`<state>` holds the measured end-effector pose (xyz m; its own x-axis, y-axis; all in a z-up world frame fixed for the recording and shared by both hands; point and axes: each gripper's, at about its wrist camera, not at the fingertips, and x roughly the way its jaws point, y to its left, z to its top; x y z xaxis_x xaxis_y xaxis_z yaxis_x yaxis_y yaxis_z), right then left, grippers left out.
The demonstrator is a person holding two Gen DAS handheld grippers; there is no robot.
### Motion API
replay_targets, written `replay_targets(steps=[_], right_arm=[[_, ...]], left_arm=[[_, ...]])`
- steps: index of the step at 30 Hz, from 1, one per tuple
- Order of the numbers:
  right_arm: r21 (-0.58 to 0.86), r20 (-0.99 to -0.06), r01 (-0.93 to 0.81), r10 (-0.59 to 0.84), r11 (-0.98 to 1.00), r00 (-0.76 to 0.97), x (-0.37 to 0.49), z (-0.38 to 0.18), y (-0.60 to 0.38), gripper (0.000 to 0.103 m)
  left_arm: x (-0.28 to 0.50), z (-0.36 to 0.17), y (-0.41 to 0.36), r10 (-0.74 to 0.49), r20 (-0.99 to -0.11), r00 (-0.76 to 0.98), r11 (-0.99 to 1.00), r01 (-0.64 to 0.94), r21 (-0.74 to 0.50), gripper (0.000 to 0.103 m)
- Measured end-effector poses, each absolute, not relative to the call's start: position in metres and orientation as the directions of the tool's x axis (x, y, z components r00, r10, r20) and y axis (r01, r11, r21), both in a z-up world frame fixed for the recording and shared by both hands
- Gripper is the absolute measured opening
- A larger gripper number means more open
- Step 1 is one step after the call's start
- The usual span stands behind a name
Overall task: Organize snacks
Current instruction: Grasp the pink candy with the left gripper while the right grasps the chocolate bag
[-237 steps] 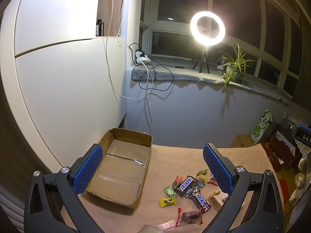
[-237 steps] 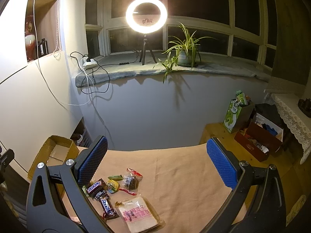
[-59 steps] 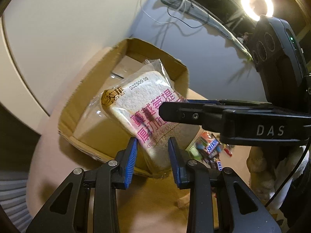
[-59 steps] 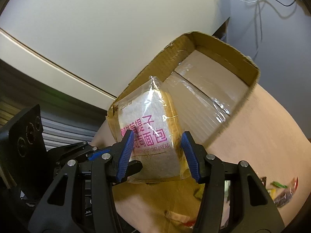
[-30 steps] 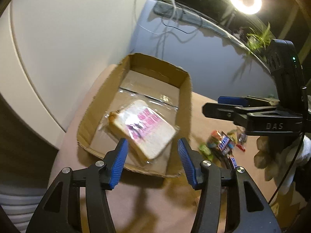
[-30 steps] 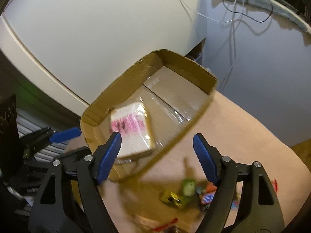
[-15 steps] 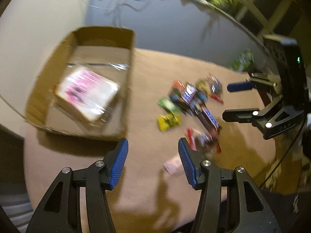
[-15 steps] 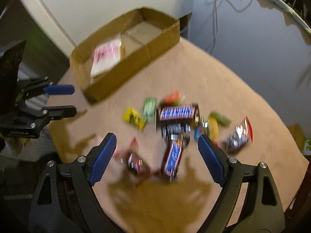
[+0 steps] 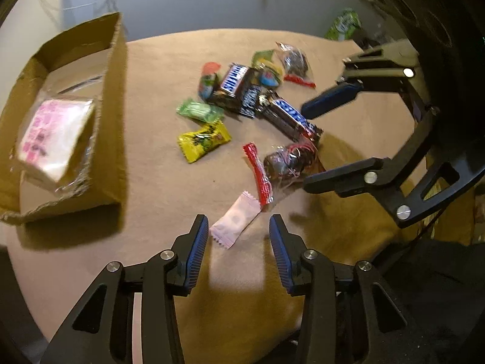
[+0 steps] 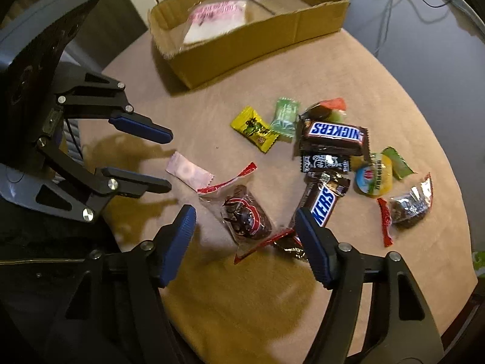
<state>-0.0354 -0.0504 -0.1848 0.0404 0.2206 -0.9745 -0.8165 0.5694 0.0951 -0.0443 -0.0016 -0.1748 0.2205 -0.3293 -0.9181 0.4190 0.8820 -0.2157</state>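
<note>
A cardboard box [image 9: 113, 97] [image 10: 242, 45] holds a bagged bread slice [image 9: 51, 139] [image 10: 215, 18]. Loose snacks lie on the tan table: a pink wrapper [image 9: 235, 223] [image 10: 189, 171], a dark snack in a clear red-edged bag [image 9: 286, 162] [image 10: 245, 217], Snickers bars [image 9: 233, 80] [image 10: 333, 135], a yellow candy [image 9: 203, 141] [image 10: 254, 129] and a green candy [image 9: 198, 110] [image 10: 285, 115]. My left gripper [image 9: 239, 239] [image 10: 168, 159] is open, just above the pink wrapper. My right gripper [image 10: 245, 236] [image 9: 321, 142] is open, straddling the dark bagged snack.
More candies lie at the far side of the pile: a round yellow one [image 10: 374, 176] and a second dark bagged snack [image 10: 407, 207] [image 9: 294, 60]. The table's round edge [image 10: 454, 182] runs near them. A green bag [image 9: 344, 24] stands off the table.
Both grippers released the bread into the box, opened and swung over to the snack pile. They have since dropped lower, the left over the pink wrapper, the right over the dark bagged snack.
</note>
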Motion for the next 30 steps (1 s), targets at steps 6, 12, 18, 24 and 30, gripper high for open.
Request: replay_targets(steps=[6,12,18,24,30], right_arm=[[0.098,-0.982,-0.820,0.190,0.564,0.013,-0.035,-0.199,-0.049,0.068],[0.104,-0.984,-0.813,0.178,0.573,0.000,-0.033,-0.208,-0.042,0.060],[0.106,-0.987,-0.809,0.157,0.578,-0.017,-0.032,-0.221,-0.034,0.051],[0.129,-0.984,-0.788,0.175,0.603,-0.027,-0.033,-0.224,-0.040,0.038],[0.140,-0.982,-0.767,0.188,0.626,-0.025,-0.028,-0.221,-0.047,0.034]], left_arm=[[-0.043,-0.187,-0.019,-0.285,-0.937,0.203,0.854,0.497,-0.152,0.040],[-0.039,-0.196,-0.028,-0.247,-0.945,0.213,0.855,0.506,-0.109,0.040],[-0.044,-0.199,-0.032,-0.233,-0.944,0.231,0.851,0.518,-0.083,0.029],[-0.042,-0.200,-0.017,-0.253,-0.938,0.237,0.881,0.457,-0.122,0.017],[-0.041,-0.199,0.001,-0.271,-0.928,0.255,0.909,0.386,-0.159,0.015]])
